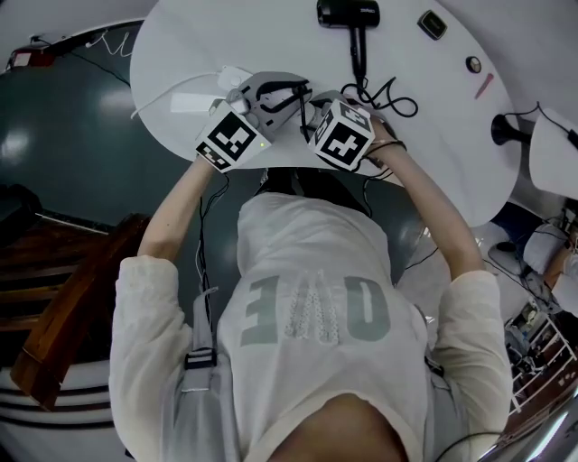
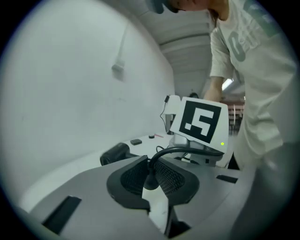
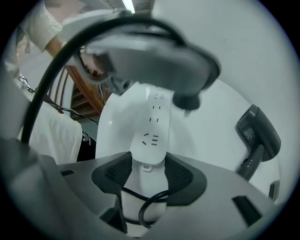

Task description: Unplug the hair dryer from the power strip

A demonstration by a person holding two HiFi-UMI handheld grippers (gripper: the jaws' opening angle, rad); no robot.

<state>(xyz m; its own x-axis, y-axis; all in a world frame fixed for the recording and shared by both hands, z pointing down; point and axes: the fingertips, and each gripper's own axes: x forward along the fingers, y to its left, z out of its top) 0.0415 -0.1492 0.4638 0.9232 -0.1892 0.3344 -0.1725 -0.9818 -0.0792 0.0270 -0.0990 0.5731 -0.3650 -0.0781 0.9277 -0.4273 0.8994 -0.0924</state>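
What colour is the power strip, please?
The power strip is white, clearest in the right gripper view.

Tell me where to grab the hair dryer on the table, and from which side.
Take the hair dryer by its handle, midway along, coming from above with the jaws across it. It lies flat on the table; the handle is straight and narrow and points toward you, while the rest is wide. Stay clear of the cord leaving its near end.

On the table (image 1: 271, 36): one hair dryer (image 1: 348, 13), one plug (image 2: 150, 181), one power strip (image 3: 153, 124), one pink pen (image 1: 484, 86), two grippers: left gripper (image 2: 151, 165), right gripper (image 3: 149, 164).
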